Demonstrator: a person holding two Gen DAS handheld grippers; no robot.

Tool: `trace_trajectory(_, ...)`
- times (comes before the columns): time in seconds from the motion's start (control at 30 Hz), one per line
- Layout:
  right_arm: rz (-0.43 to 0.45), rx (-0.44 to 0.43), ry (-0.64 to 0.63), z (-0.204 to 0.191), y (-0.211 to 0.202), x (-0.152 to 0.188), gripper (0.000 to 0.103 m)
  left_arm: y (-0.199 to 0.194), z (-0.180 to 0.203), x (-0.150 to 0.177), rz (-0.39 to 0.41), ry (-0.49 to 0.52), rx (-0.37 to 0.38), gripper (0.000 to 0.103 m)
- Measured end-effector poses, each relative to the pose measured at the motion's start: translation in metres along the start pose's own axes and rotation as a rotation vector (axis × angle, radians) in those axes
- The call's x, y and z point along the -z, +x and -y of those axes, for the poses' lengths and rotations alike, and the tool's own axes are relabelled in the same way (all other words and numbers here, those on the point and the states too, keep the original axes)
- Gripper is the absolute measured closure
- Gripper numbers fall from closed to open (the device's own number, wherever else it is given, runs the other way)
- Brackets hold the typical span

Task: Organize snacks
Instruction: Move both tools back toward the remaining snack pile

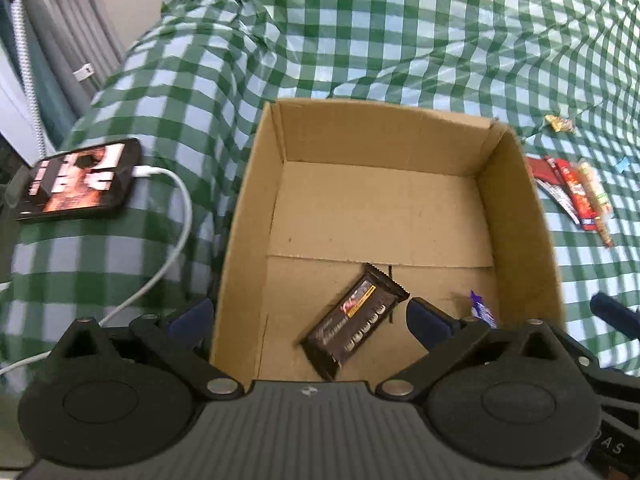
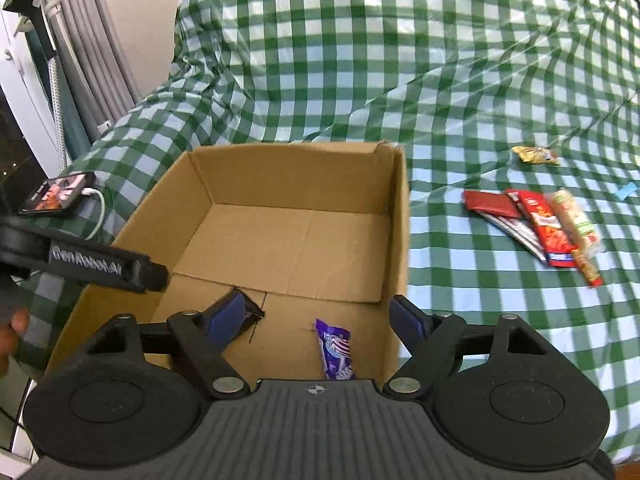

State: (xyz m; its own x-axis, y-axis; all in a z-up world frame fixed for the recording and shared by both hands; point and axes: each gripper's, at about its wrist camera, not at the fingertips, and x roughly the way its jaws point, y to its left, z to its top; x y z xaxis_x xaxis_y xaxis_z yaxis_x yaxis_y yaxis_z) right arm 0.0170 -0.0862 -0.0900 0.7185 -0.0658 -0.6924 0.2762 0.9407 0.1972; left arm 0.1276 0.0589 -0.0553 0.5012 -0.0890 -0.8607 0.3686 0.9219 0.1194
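Cardboard makes up the open brown box (image 1: 380,208) standing on a green-and-white checked bedspread (image 1: 400,32), and two snacks lie on its floor — a dark brown chocolate bar wrapper (image 1: 354,320) near the front and a small purple candy wrapper (image 2: 336,350) at about 3 o'clock from it. Both claws are released and grasp nothing: the left claw (image 1: 308,316) straddles the box's left wall, the right claw (image 2: 318,316) its right wall. Outside, at 3 o'clock from the box, a fanned cluster of red and pale snack packets (image 2: 536,228) lies on the bedspread, a small yellow wrapper (image 2: 536,155) beyond it. At 9 o'clock lies a black phone (image 1: 80,180) on a white cable (image 1: 160,272).
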Motion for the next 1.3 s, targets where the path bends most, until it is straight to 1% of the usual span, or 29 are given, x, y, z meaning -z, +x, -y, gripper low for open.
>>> trace_trajectory(0.1,0.018,0.017,0.038,0.009,-0.028,0.002,0.021,-0.045,-0.004,-0.001,-0.001,-0.013,0.042,0.000)
trace_trajectory(0.2,0.057,0.050,0.063,0.017,-0.061,0.006,0.021,-0.103,-0.006,-0.004,0.037,-0.018,0.072,0.000)
trace_trajectory(0.33,0.110,0.095,0.085,0.027,-0.099,0.011,0.021,-0.186,0.000,-0.013,0.116,0.017,0.088,0.000)
trace_trajectory(0.37,0.122,0.103,0.092,0.030,-0.107,0.013,0.021,-0.206,0.003,-0.013,0.136,0.022,0.098,0.000)
trace_trajectory(0.43,0.145,0.118,0.112,0.033,-0.122,0.017,0.020,-0.247,0.010,-0.012,0.180,0.028,0.141,0.000)
trace_trajectory(0.5,0.165,0.130,0.129,0.037,-0.136,0.022,0.020,-0.279,0.022,-0.008,0.214,0.048,0.175,0.000)
trace_trajectory(0.6,0.191,0.146,0.155,0.042,-0.153,0.028,0.019,-0.312,0.038,0.003,0.248,0.071,0.223,0.000)
trace_trajectory(0.77,0.222,0.162,0.192,0.054,-0.176,0.036,0.019,-0.349,0.061,0.017,0.308,0.091,0.274,0.000)
trace_trajectory(0.93,0.264,0.197,0.208,0.070,-0.199,0.046,0.017,-0.371,0.073,0.025,0.344,0.105,0.285,0.000)
trace_trajectory(1.03,0.278,0.220,0.222,0.081,-0.208,0.051,0.017,-0.380,0.078,0.029,0.362,0.110,0.293,0.000)
trace_trajectory(1.3,0.309,0.247,0.258,0.099,-0.224,0.063,0.016,-0.385,0.096,0.037,0.357,0.142,0.323,0.000)
